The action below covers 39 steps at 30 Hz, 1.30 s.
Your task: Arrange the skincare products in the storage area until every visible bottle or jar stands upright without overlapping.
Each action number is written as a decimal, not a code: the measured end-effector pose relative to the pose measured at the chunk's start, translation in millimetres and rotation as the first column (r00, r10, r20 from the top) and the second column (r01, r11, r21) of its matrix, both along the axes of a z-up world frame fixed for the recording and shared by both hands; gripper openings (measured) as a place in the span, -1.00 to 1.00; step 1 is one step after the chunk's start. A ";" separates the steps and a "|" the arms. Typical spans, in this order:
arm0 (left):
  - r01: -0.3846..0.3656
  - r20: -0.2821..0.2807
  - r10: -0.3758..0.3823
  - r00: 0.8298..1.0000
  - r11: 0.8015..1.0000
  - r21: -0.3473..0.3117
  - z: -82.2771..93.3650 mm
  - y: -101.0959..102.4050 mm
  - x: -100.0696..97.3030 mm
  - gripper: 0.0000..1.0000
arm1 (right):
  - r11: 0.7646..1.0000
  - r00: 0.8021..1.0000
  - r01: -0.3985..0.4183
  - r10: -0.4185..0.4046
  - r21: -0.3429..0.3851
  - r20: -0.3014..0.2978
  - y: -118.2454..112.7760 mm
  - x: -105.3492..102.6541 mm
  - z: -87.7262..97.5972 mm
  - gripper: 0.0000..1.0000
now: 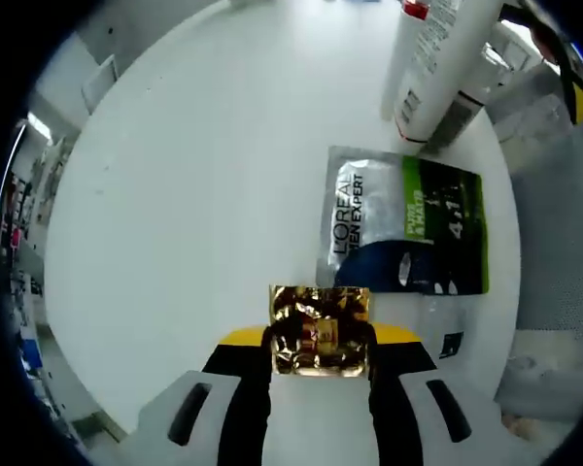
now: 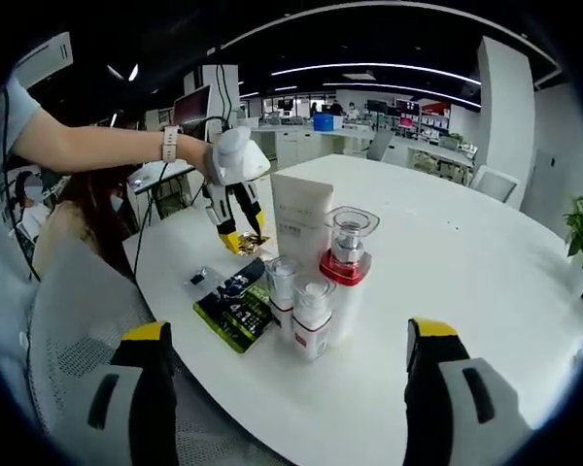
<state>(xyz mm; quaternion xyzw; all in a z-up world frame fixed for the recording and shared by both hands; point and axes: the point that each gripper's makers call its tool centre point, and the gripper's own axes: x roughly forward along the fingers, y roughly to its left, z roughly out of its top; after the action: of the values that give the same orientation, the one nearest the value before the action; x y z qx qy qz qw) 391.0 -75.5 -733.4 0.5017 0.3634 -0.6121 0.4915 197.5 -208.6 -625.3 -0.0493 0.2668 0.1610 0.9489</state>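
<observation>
Left view close above table (image 1: 175, 194); right view farther, level.

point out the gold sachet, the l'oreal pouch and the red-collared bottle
gold sachet (image 1: 320, 330), left gripper view, middle of the crinkled foil between the tool's jaws
L'Oreal pouch (image 1: 369, 228), left gripper view, silver printed panel
red-collared bottle (image 2: 346, 267), right gripper view, red collar

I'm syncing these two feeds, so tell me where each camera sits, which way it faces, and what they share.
Left gripper view: rides the left hand-held gripper, looking down on the white round table; its jaws pinch a crinkled gold foil sachet.
Right gripper view: rides the open right hand-held gripper, looking across the table at upright white bottles; a person's arm shows.
Shared: green-and-black L'Oreal sachet, the bottles, the gold sachet.
</observation>
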 end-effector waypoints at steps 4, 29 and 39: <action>0.004 0.001 -0.004 1.000 1.000 0.012 -2.2 6.2 -5.6 -0.29 | 1.000 1.000 -0.007 0.007 -0.001 0.004 2.3 -0.3 0.4 1.00; 0.043 -0.028 -0.042 0.999 0.998 0.034 -18.0 14.0 -27.4 -0.29 | 1.000 1.000 -0.003 0.003 -0.016 -0.006 2.9 -6.5 -0.8 1.00; 0.086 -0.034 -0.084 0.996 0.995 0.057 -18.2 13.7 -30.6 -0.28 | 1.000 1.000 -0.001 0.001 -0.016 -0.013 2.3 -8.3 -3.7 1.00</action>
<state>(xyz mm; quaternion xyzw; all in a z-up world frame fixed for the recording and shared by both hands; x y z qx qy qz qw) 360.4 -61.8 -751.6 0.5212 0.3669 -0.6294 0.4445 189.1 -206.3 -629.0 -0.0559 0.2743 0.1597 0.9466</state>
